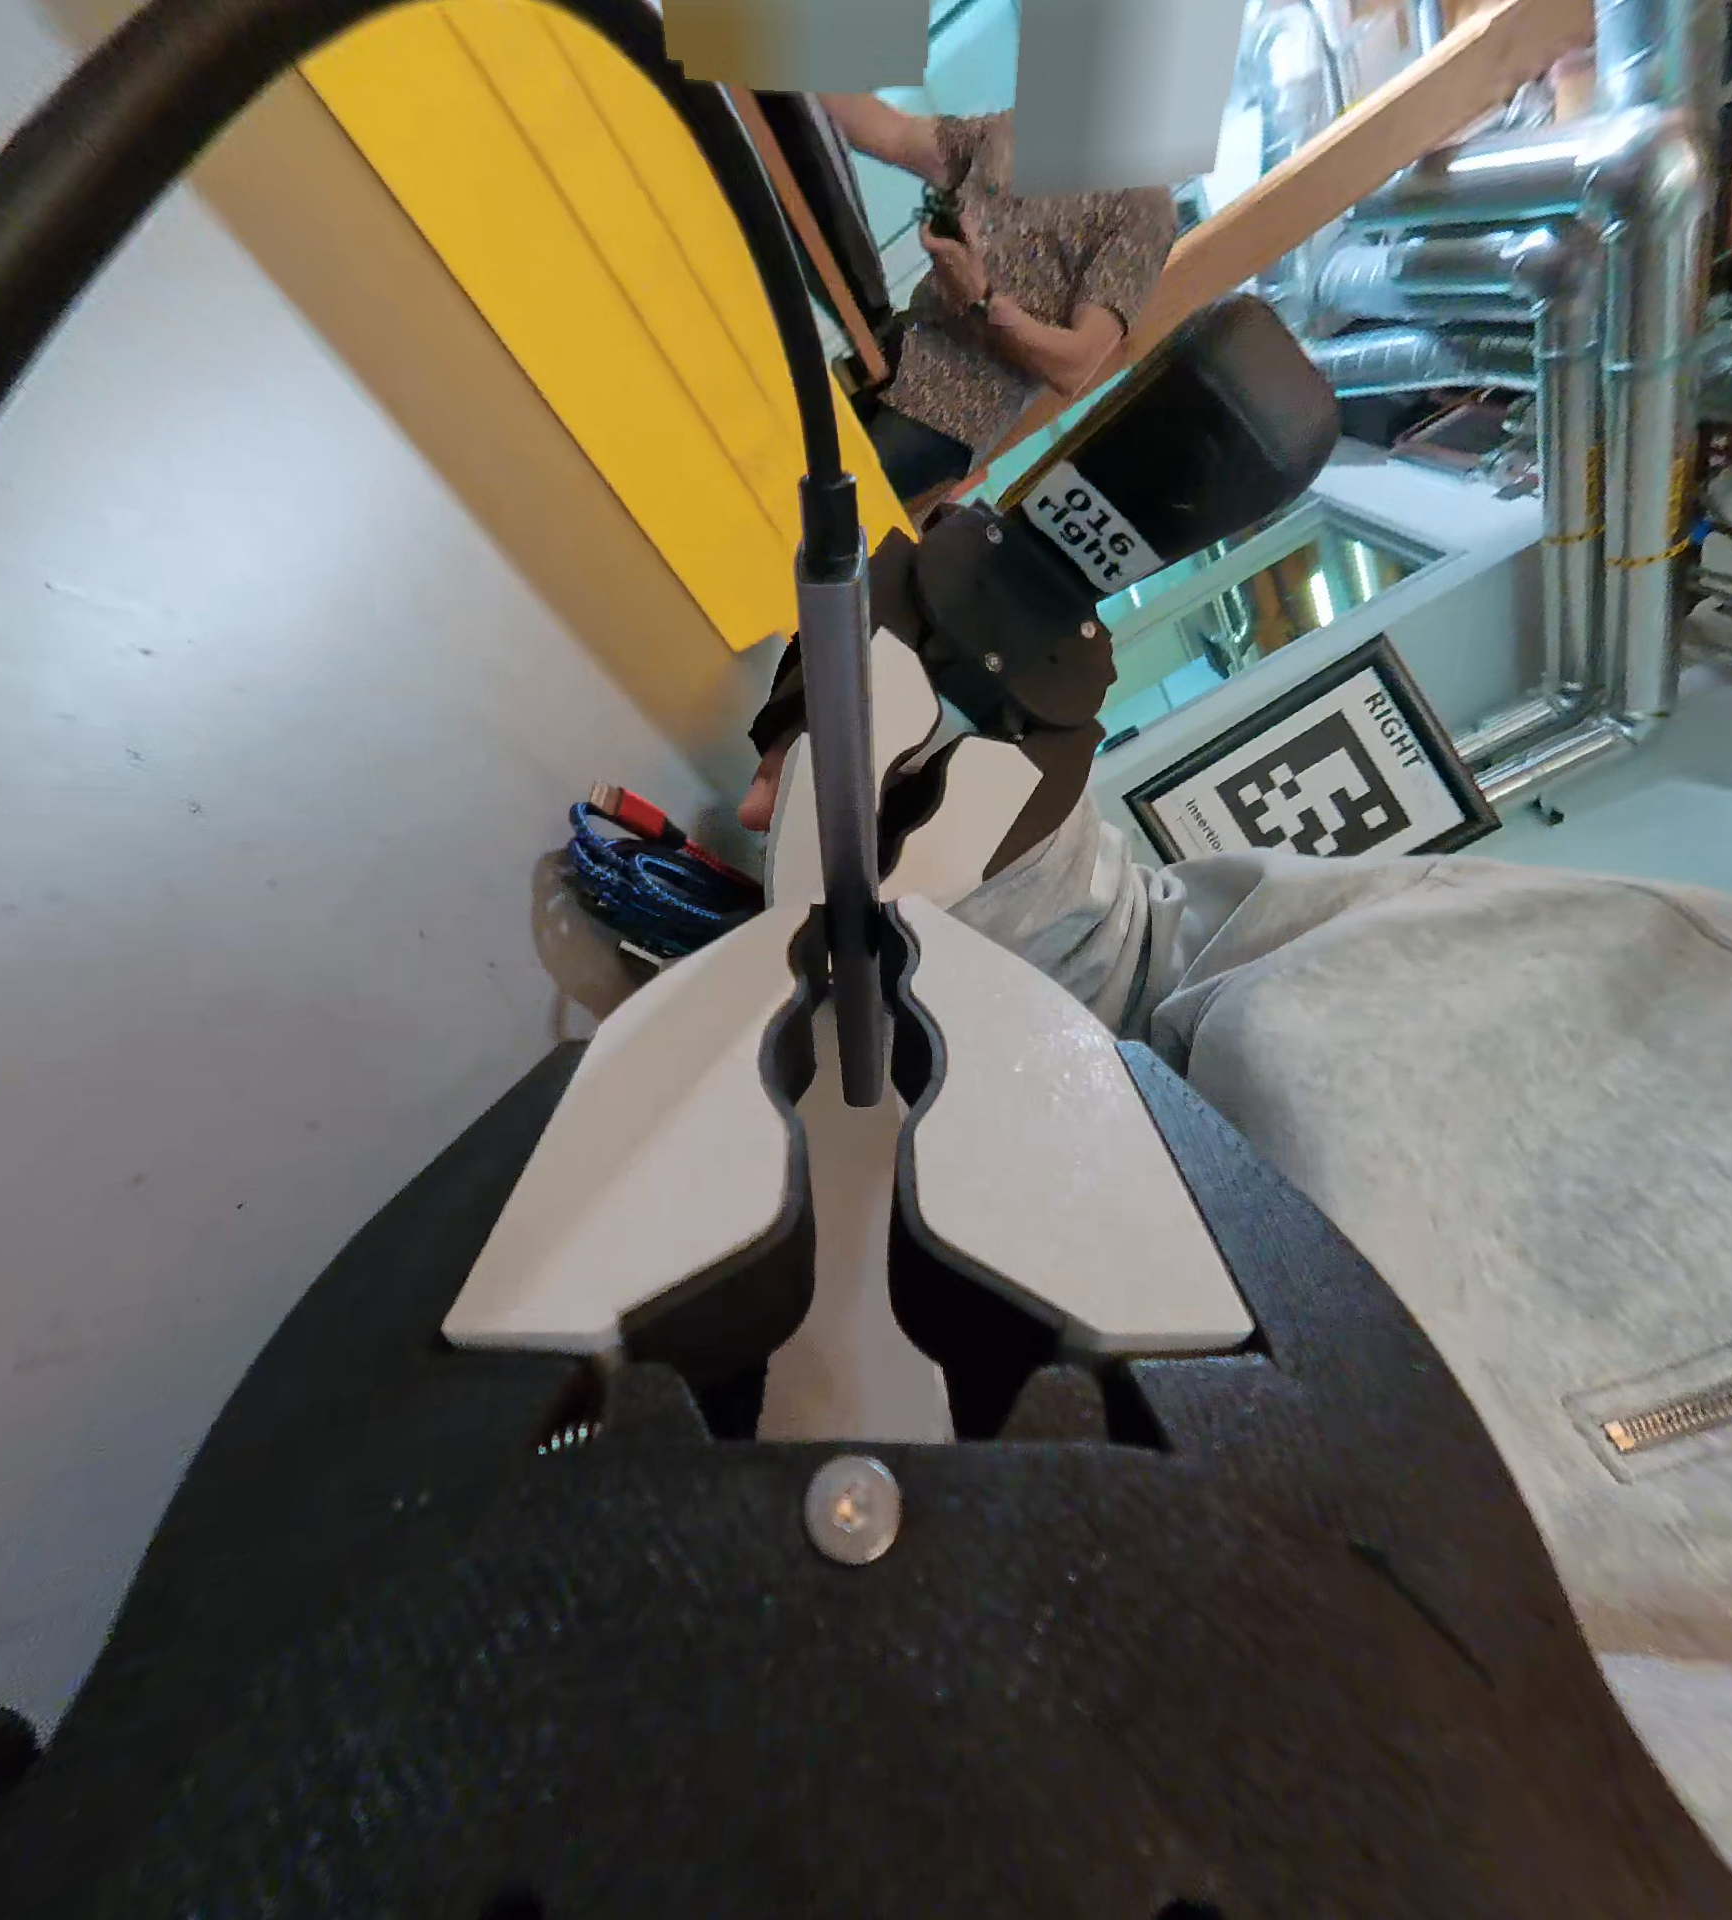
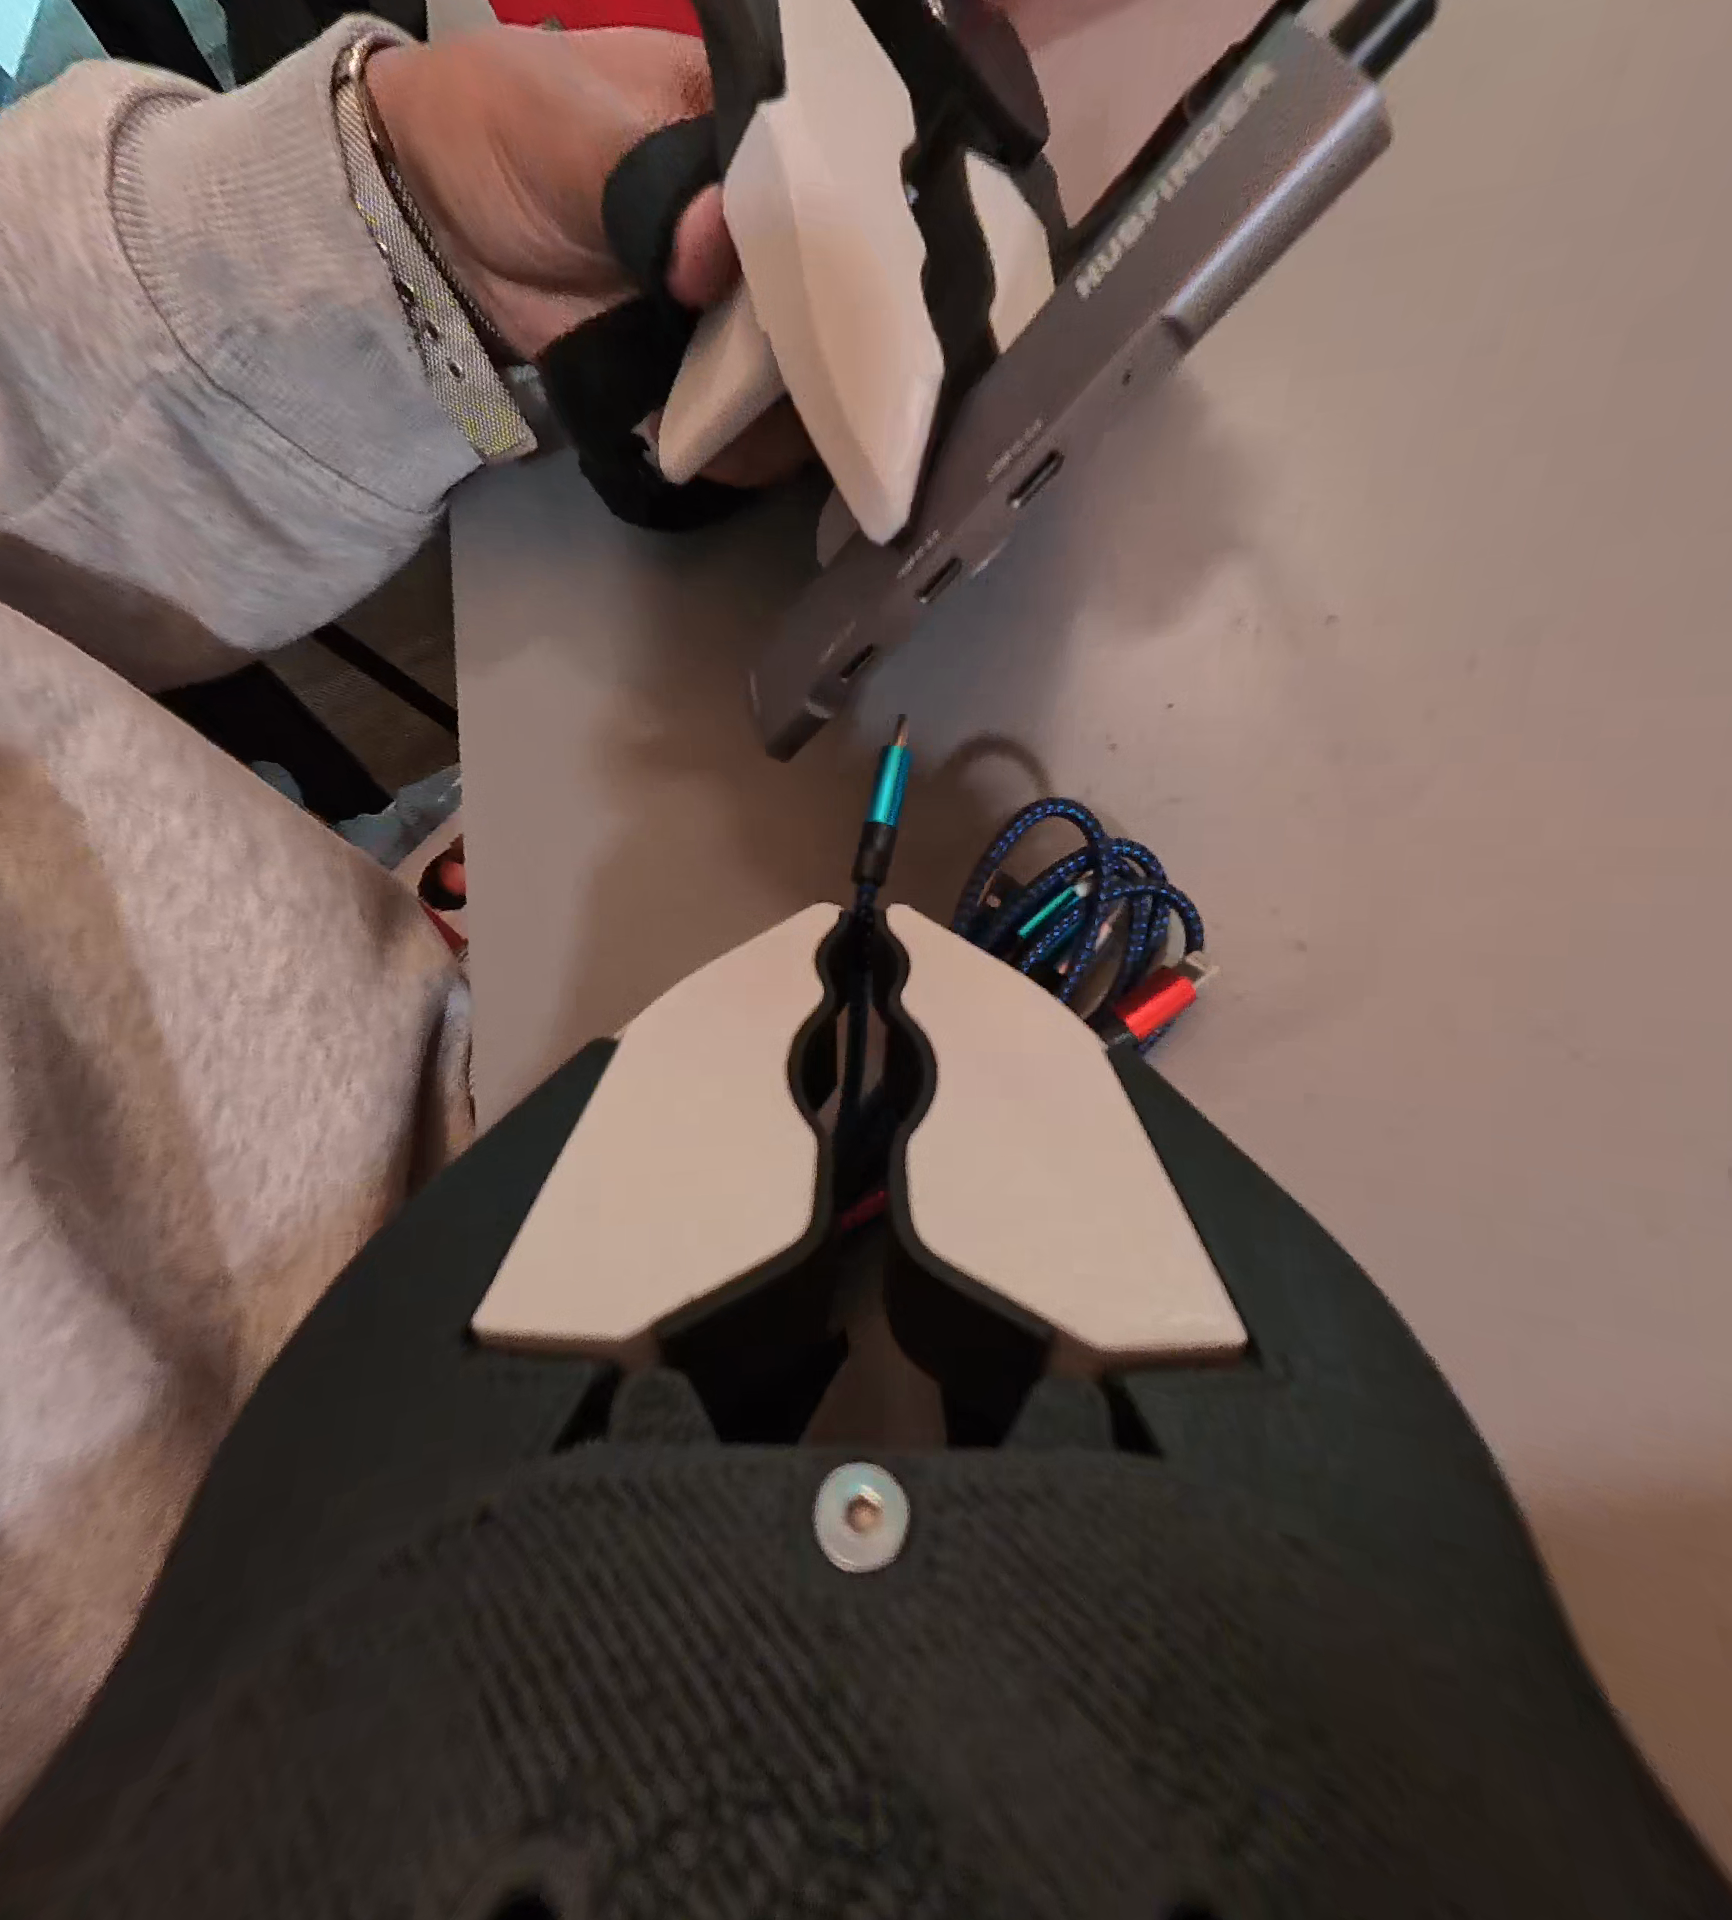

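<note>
Left gripper (image 1: 846, 925): nearly shut, clamps a slim grey hub (image 1: 839, 748) edge-on between the white fingers, with only the hub's thickness between them. Holds it lifted off the pale table (image 2: 1464, 727) and tilted, black lead (image 1: 800, 343) arching away from the far end. Gloved left hand (image 2: 550, 187) wrapped round the handle, grey sleeve behind.

Right gripper (image 2: 867, 914): closed to a thin slit on a dark braided cable, pinching the cord itself and not the teal plug (image 2: 893, 774). Plug juts forward past the fingertips, tip just short of the hub's near end, apart from it, and to one side of the nearest slot.

Risks, as judged:
- Plug likely to swing or bend on contact, since gripped behind the strain relief only, on soft cord.
- Hub liable to pivot in the jaws under an end-on push, being pinched across a narrow smooth face with nothing under it.
- Metal tip may scrape the casing, being off line with any slot.
- Slack of the held cable, seemingly trailing back between the fingers, may snag.

Count:
- Two grippers, both nearly closed and loaded.
- One hub, three slots showing along its side.
- One held plug.
- One coiled bundle of blue braided cables (image 2: 1080, 925) on the table just beside the right fingers, with one red connector (image 2: 1158, 1008) and at least one more teal one; exact number of cords cannot be told.
- One framed black-and-white marker card (image 1: 1309, 779) and one person (image 1: 1028, 281), well back.
</note>
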